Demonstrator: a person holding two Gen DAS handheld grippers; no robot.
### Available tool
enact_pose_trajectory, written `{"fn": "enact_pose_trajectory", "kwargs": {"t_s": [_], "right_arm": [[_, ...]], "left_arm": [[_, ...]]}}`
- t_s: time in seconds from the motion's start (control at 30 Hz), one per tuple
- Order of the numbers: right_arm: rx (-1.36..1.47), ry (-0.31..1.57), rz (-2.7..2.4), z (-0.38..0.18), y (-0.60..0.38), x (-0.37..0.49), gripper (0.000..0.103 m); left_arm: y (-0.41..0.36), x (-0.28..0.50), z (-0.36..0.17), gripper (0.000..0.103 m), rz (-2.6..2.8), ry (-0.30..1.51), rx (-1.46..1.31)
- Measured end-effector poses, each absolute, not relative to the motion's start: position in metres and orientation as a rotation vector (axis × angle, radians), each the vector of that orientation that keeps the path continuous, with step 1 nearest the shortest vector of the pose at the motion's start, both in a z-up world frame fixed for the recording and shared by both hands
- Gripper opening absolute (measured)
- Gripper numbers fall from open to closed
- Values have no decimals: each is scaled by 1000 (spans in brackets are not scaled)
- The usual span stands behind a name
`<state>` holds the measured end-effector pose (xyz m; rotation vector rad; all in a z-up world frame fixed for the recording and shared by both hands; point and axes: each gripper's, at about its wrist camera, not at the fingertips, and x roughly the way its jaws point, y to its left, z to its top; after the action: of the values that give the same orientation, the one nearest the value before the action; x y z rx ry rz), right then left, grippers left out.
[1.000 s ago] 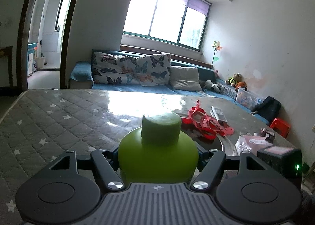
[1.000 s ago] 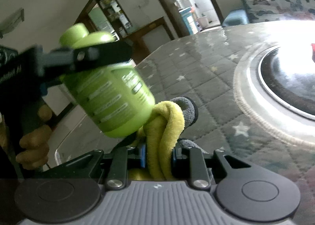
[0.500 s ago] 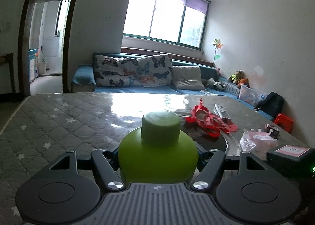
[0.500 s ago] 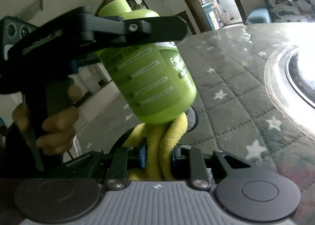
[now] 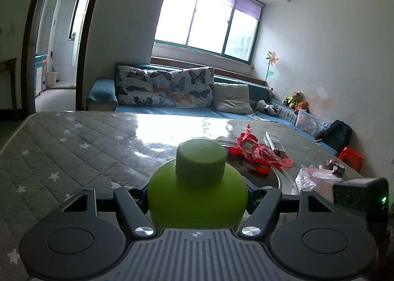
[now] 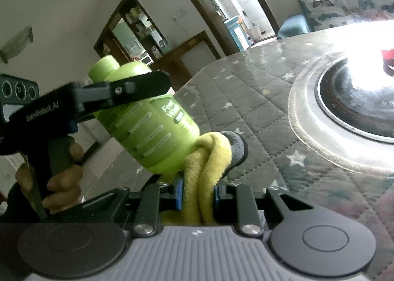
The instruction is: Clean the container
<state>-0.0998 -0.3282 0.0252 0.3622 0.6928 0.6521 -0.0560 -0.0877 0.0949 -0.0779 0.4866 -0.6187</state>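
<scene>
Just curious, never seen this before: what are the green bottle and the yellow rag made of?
The bottle looks like smooth, slightly glossy plastic: even lime color, molded ridges, printed label, matching cap. The rag, pinched in the right gripper, seems a soft fleecy cloth, probably microfiber: fuzzy nap, thick folds, grey reverse. The left gripper clamps the bottle.

I log the worktop (image 5: pixel 73 148): grey quilted cover with white stars under a glossy sheet, strong window glare across its middle. A round dark glass insert (image 6: pixel 357 99) with a pale ring sits in it. From the left wrist view, a tangle of red ribbon (image 5: pixel 258 153) lies on that insert, a flat remote-like item (image 5: pixel 274 142) just beside it. Nearer the right edge I note a pinkish plastic bag (image 5: pixel 317 177) and a small dark object (image 5: pixel 335 165), identity unclear.
</scene>
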Motion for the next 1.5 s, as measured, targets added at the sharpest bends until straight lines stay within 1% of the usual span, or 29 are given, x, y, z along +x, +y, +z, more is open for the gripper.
{"fn": "enact_pose_trajectory", "kwargs": {"t_s": [0.43,0.8,0.93,1.3,1.5], "right_arm": [[234,711,774,26,-286,-96,22],[273,693,660,29,-315,-99,22],[289,661,612,35,-326,-87,22],[273,659,529,33,-318,-27,22],[254,657,514,28,-308,-16,23]], "left_arm": [[-85,-55,96,71,-612,468,-56],[-80,-48,86,71,-561,485,-16],[-80,-43,77,71,-547,515,-5],[-78,-29,56,71,-509,560,43],[-74,-27,51,71,-511,550,44]]}}
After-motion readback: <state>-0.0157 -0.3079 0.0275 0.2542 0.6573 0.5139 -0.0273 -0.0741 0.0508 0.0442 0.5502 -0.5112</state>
